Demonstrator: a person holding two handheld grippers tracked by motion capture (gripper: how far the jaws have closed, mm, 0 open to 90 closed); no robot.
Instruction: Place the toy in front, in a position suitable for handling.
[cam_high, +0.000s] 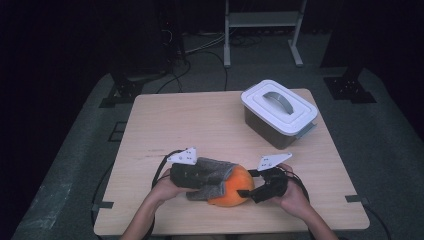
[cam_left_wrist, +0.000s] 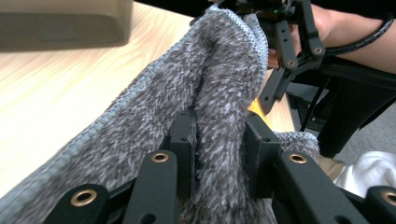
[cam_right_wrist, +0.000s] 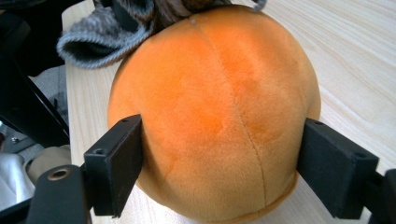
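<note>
From above, the left tool (cam_high: 200, 175) pinches a fuzzy gray cloth (cam_high: 215, 172) draped on an orange plush ball (cam_high: 232, 187) near the counter's (cam_high: 200, 120) front edge. Left gripper view — the cloth (cam_left_wrist: 219, 107) is squeezed tight between both jaws. Right gripper view — the right tool (cam_right_wrist: 219, 172) hugs the ball (cam_right_wrist: 215, 112), jaws wide, touching both sides.

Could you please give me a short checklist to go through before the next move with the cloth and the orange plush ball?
1. Left gripper pinches the grey cloth: ok.
2. Right gripper jaws sit on both sides of the orange plush ball: ok.
3. Ball rests on the table: ok.
4. Cloth lies over the ball's top: ok.
5. Lidded box stands clear of both hands: ok.
6. Firmness of the right grip: cannot tell.
</note>
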